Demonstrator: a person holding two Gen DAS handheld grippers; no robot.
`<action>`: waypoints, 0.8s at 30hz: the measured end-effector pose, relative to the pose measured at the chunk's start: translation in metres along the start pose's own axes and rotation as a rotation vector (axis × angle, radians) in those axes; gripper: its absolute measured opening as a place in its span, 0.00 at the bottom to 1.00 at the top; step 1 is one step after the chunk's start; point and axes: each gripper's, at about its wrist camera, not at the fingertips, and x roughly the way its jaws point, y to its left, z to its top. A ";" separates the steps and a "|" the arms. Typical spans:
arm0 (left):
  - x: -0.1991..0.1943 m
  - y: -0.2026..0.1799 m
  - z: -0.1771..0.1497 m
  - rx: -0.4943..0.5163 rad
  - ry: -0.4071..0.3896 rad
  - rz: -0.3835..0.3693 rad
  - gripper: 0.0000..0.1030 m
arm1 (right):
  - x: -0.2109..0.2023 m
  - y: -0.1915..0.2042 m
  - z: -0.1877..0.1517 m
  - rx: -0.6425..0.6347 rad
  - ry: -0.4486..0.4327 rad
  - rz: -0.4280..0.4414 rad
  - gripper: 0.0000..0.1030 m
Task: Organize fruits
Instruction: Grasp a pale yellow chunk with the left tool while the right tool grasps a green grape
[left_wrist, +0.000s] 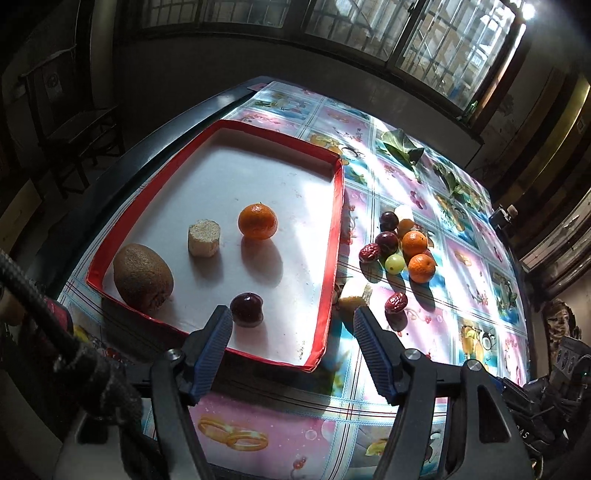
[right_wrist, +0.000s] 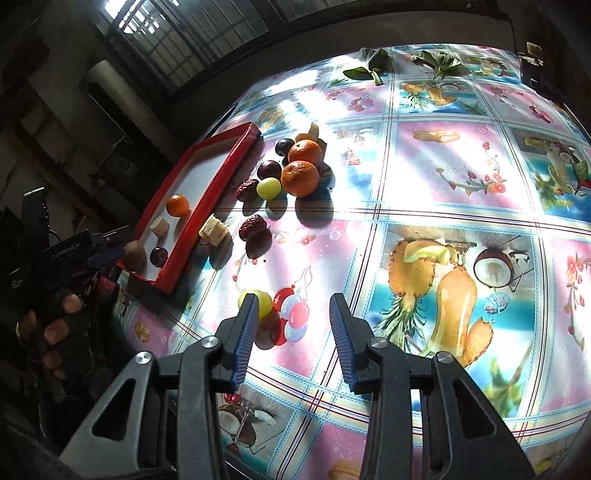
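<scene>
A red-rimmed white tray (left_wrist: 334, 236) holds a kiwi (left_wrist: 142, 275), a banana piece (left_wrist: 204, 238), a tangerine (left_wrist: 257, 220) and a dark plum (left_wrist: 246, 309). My left gripper (left_wrist: 291, 317) hangs open over the tray's near right corner, and the plum lies free just beside its left finger. Right of the tray lies a pile with two tangerines (left_wrist: 414, 243), a green grape (left_wrist: 394, 264), plums, red dates (left_wrist: 396, 302) and a banana chunk (left_wrist: 354, 295). My right gripper (right_wrist: 293, 299) is open above the tablecloth with nothing between its fingers. A second green grape (right_wrist: 265, 301) sits on the cloth just beyond its left fingertip.
Green leaves (left_wrist: 400, 147) lie near the table's far edge. The tray (right_wrist: 210, 201) sits at the table's left edge, with the pile (right_wrist: 300, 178) beside it. A person's hand (right_wrist: 55, 325) grips the other gripper at the left. A dark chair (left_wrist: 74, 129) stands beyond the table.
</scene>
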 end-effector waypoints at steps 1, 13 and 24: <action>-0.001 -0.006 -0.003 0.015 0.002 -0.012 0.66 | -0.001 0.001 -0.002 -0.008 0.000 0.003 0.40; -0.006 -0.048 -0.031 0.117 0.031 -0.099 0.66 | -0.008 0.006 -0.019 -0.039 -0.007 0.015 0.40; -0.010 -0.064 -0.042 0.151 0.015 -0.035 0.66 | -0.015 0.006 -0.023 -0.044 -0.015 0.001 0.40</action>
